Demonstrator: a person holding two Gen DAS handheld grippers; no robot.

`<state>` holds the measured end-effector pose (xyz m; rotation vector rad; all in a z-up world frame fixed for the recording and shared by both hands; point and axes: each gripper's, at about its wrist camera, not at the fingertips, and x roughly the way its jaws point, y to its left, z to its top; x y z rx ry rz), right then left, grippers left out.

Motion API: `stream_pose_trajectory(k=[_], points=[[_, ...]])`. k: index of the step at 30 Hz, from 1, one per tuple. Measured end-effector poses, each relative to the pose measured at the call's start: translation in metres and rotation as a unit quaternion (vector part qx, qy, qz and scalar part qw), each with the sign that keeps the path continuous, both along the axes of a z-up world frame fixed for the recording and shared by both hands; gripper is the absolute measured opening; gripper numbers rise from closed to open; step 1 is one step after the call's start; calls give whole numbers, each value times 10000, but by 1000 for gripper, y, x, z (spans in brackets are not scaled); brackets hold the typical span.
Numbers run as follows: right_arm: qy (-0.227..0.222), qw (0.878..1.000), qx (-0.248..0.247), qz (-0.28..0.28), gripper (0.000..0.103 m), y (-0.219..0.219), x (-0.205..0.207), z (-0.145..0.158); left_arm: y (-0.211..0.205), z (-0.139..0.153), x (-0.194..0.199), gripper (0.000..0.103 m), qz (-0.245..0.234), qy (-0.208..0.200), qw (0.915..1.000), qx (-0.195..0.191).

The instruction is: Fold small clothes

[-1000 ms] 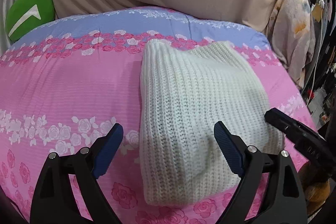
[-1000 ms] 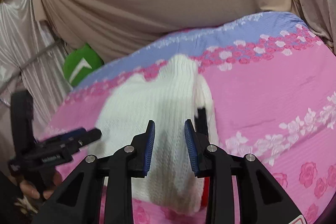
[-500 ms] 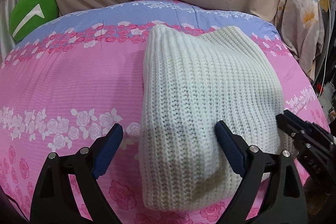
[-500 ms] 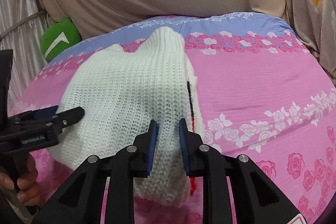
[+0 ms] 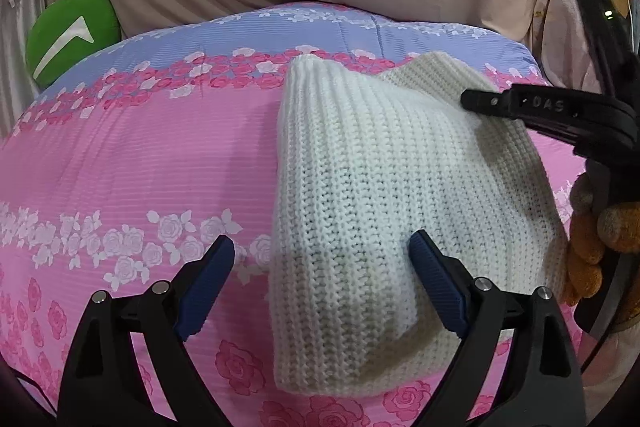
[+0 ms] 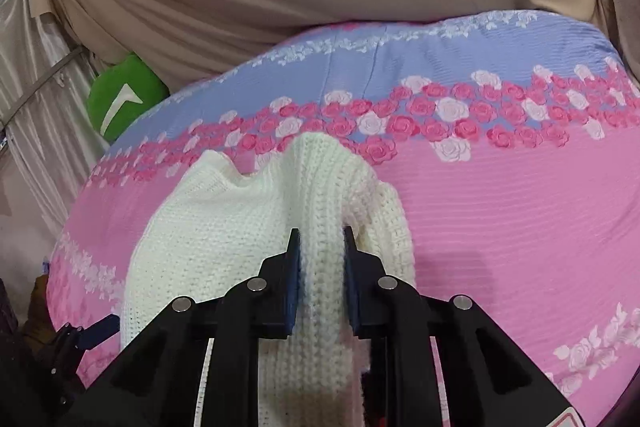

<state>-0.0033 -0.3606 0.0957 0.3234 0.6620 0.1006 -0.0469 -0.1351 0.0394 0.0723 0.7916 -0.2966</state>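
While the left gripper (image 5: pixel 320 285) jaws gape wide, right gripper (image 6: pixel 320 259) jaws pinch the one white knit (image 5: pixel 384 195).

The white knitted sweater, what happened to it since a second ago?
The right gripper, jaws shut on the white knitted sweater, has lifted its right edge up and carried it farther across the flowered bedspread. The left gripper stayed open over the near edge, holding nothing.

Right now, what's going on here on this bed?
A person with a claw in each hand is folding a white knitted sweater on a pink flowered bedspread. The right claw is shut on a bunched fold of the sweater. The left claw is open, hovering over the sweater's near edge.
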Motion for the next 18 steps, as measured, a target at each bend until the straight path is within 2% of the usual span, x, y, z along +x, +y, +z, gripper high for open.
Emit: stream_pose_trajectory(k=[2,3,5,6,7,8,11,14,16,18], points=[[-466,9987,119,-162,15,-5,-22,13,0,0,2,88,-16,6,10000,-9],[-491,9984,192,-217,15,-8,-24,12,0,-1,3,88,-18,21,10000,-18],[125,9992,-76,-365,15,-10,-3,-16,-2,-4,5,89,-24,46,10000,-22],[450,9982,-231,-335,18,-8,8,-31,-3,-5,6,90,-47,53,10000,-27],[513,9983,-116,-242,20,-10,13,-42,-3,-6,7,90,-59,67,10000,-39],[435,9987,116,-256,20,-14,8,-40,-3,-6,7,90,-28,57,10000,-19],[-72,9989,126,-442,21,-11,-28,-7,2,-4,7,90,-33,88,9999,-66],[-507,9982,-80,-324,21,8,-87,12,13,5,0,89,-50,79,9997,-229],[-509,9980,-281,-264,21,24,-119,11,19,12,-7,89,-92,7,9996,-265],[-330,9985,-420,-145,21,40,-140,-3,22,11,-13,89,-91,-23,9998,-189]])
